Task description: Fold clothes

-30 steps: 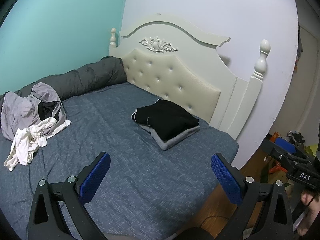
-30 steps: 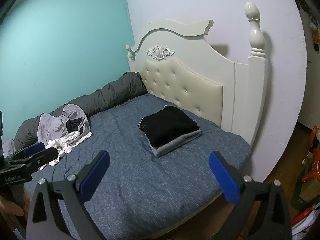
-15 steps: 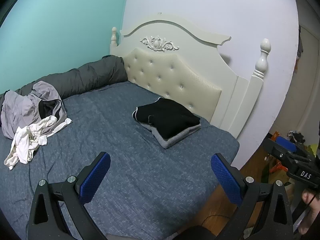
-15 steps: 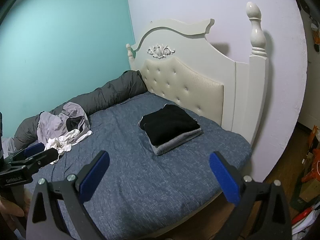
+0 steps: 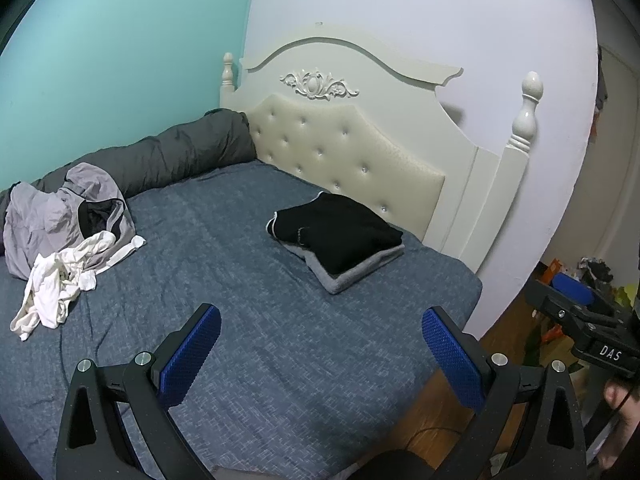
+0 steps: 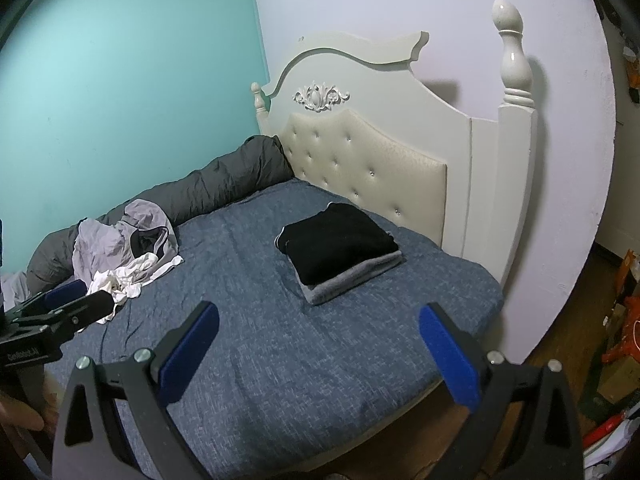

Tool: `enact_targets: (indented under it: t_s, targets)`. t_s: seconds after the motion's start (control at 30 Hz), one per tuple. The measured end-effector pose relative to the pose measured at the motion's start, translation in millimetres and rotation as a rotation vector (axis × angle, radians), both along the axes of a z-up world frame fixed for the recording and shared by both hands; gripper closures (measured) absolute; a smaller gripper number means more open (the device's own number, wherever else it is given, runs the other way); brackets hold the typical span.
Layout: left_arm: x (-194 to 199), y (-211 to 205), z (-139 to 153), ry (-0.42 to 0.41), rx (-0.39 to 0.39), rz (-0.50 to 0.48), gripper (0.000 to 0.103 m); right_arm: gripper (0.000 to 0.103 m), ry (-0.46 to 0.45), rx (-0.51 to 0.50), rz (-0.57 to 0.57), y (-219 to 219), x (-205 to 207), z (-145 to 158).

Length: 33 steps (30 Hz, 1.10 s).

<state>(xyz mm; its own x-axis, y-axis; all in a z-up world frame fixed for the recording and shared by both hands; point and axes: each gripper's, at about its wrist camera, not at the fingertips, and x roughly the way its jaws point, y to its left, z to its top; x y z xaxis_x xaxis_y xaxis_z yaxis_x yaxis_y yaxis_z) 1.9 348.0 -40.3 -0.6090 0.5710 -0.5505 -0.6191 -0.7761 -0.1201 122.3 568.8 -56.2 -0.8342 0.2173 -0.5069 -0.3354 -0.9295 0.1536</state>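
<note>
Viewing bed (image 5: pixel 256 320) from its near edge, both grippers held above blue-grey cover, nothing touching cloth.

Far left, against teal wall (image 5: pixel 100 60): rolled dark grey duvet (image 5: pixel 168 156) running along the bed's far side up to the headboard. Just in front of it, loose pile of clothes (image 5: pixel 64 216): crumpled grey garment with black lining showing, white garment (image 5: pixel 60 288) bunched against its near side and partly overlapping it. Pile unfolded. Same pile in right wrist view at (image 6: pixel 124 248), partly behind the other gripper's tip.

Left gripper (image 5: pixel 320 344): jaws spread wide, blue pads facing each other, nothing between them. Seen also from right wrist view at left edge (image 6: pixel 60 312), held by a hand (image 6: pixel 24 416) low in frame.

Centre right of bed, near headboard: folded stack (image 5: pixel 340 240), black garment on top of grey one, edges roughly squared, lying flat, well apart from loose pile.

Behind stack: cream headboard (image 5: pixel 348 148), tufted panel, carved ornament above, turned post (image 5: pixel 528 108) at right corner. Pale wall (image 5: pixel 440 12) behind.

Right gripper (image 6: pixel 320 340): jaws equally wide apart, empty. Visible from left wrist view at right edge (image 5: pixel 580 320), off the bed's side over wooden floor (image 5: pixel 440 412). Clutter on floor at far right, too blurred to identify.
</note>
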Motion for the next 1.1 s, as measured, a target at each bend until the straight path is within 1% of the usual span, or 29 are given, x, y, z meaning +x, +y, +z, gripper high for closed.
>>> enact_targets:
  t_s: [0.47, 0.73, 1.1]
  targets:
    - [0.2, -0.9, -0.3, 0.006, 0.007, 0.005, 0.001, 0.002, -0.009, -0.005, 0.002, -0.4, -2.3, -3.3]
    - [-2.4, -1.7, -3.0, -0.008, 0.015, 0.007, 0.001, 0.002, -0.011, -0.007, -0.001, -0.9, -1.3, -3.6]
    - [-1.5, 0.7, -7.0, -0.004, 0.005, 0.017, 0.001, 0.002, -0.012, -0.016, -0.002, -1.5, 0.2, -4.4]
